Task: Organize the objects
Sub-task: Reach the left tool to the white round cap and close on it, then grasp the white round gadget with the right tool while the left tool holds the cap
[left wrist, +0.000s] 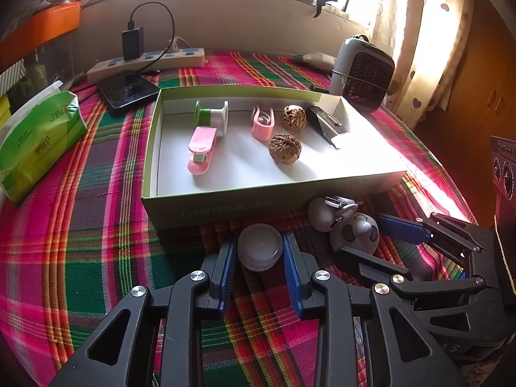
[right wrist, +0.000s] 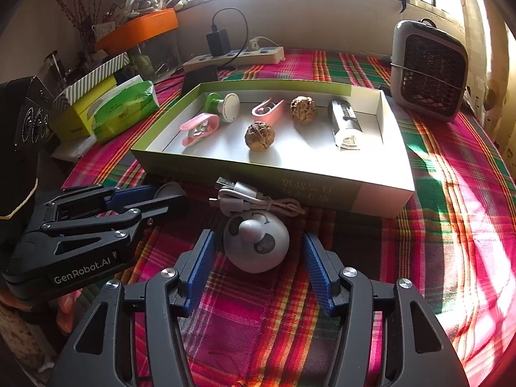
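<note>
Your left tongs (left wrist: 260, 251) pinch a round white cap (left wrist: 260, 247) at lower centre, just before the green box (left wrist: 225, 206). Your right tongs (right wrist: 256, 251) stand spread around the panda toy (right wrist: 256, 245), nose pointing toward you, pads clear. In the box: two walnuts (left wrist: 285, 147), two pink clips (left wrist: 201, 153), a spool (left wrist: 211, 116), and a stapler (left wrist: 325, 124) lying lengthwise toward the near wall.

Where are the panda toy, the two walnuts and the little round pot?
panda toy (right wrist: 256, 242): right wrist view, on its grey nose.
near walnut (right wrist: 259, 136): right wrist view, mid shell.
far walnut (right wrist: 303, 105): right wrist view, mid shell.
round pot (left wrist: 260, 245): left wrist view, on its lid.
</note>
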